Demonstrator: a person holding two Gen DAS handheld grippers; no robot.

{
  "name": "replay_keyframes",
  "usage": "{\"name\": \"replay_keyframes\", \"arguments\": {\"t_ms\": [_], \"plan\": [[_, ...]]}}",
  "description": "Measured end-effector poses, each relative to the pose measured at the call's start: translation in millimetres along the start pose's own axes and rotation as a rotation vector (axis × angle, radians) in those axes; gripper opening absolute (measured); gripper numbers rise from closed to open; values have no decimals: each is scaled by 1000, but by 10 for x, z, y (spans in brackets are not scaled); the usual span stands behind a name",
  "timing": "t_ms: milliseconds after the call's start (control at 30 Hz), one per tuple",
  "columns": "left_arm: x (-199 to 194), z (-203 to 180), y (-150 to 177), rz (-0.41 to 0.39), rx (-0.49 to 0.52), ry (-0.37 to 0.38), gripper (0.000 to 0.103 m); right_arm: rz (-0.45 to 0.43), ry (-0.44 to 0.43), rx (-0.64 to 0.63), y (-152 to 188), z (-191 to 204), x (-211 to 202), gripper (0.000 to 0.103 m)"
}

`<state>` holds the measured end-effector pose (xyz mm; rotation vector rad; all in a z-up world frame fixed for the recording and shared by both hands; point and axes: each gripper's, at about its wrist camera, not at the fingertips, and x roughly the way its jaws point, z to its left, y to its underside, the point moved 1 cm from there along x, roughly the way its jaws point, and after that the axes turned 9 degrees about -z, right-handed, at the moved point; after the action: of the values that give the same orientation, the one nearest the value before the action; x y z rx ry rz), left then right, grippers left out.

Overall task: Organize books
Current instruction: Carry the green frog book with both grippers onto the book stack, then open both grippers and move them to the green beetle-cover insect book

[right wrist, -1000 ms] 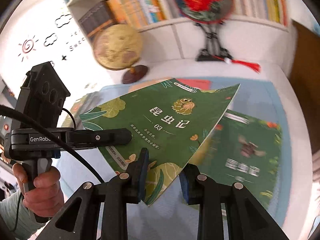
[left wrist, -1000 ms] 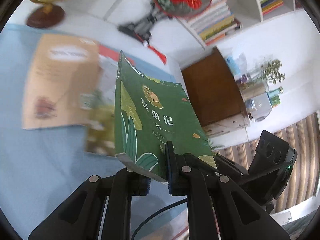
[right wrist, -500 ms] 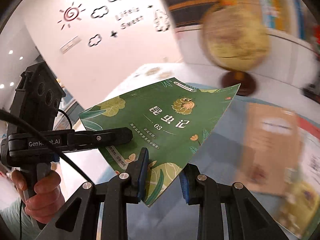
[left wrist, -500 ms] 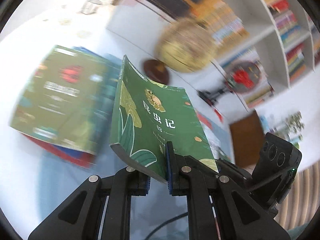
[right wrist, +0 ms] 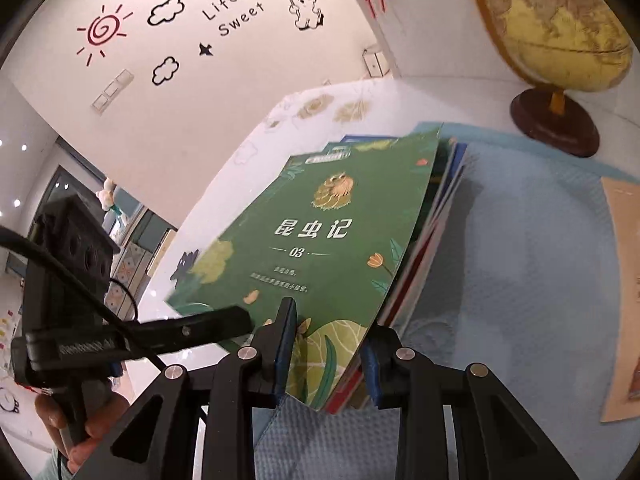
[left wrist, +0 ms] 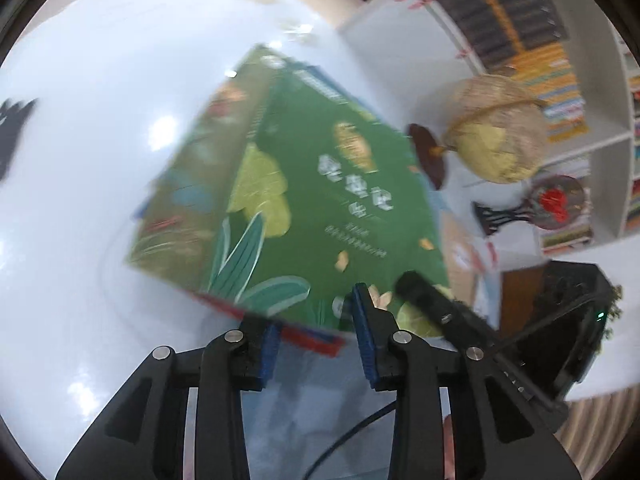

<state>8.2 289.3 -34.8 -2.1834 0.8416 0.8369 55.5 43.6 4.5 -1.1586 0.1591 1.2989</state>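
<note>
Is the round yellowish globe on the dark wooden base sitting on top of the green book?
No, the yellowish globe on its dark wooden base stands on the table apart from the green book, behind it and to the right.

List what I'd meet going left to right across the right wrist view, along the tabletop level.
Left gripper → green book atop the book stack → blue mat → globe → tan book.

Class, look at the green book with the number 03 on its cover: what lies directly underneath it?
Under the green book lies a stack of other books; only their edges show, green, blue and red, along its right side. Their covers and number are hidden. The stack rests on a blue mat.
</note>
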Motion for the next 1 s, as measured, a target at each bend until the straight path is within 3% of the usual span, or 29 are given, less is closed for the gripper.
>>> {"name": "replay_keyframes", "arguments": {"t_ms": [200, 267, 333, 400, 433, 533, 667, 733, 1000], "plan": [[-235, 241, 78, -44, -21, -163, 32, 55, 35, 4, 137, 46, 198, 30], [-330, 218, 106, -79, 18, -236, 32, 81, 29, 5, 183, 28, 222, 30], [-377, 104, 145, -94, 74, -262, 32, 102, 15, 6, 230, 7, 135, 35], [-355, -83, 199, -89, 132, -243, 32, 117, 18, 19, 312, -95, -44, 57], [-316, -245, 251, -82, 172, -217, 32, 107, 24, 28, 364, -160, -159, 59], [-111, -784, 440, -46, 277, -146, 38, 80, 50, 71, 542, -496, -570, 59], [259, -1592, 836, 0, 444, -90, 59, 46, 172, 168, 864, -1173, -1270, 59], [452, -1987, 1065, 40, 518, -46, 65, 15, 246, 210, 1026, -1521, -1691, 59], [1394, -3641, 2262, 228, 765, 138, 65, -98, 526, 383, 1634, -2836, -3231, 59]]}}
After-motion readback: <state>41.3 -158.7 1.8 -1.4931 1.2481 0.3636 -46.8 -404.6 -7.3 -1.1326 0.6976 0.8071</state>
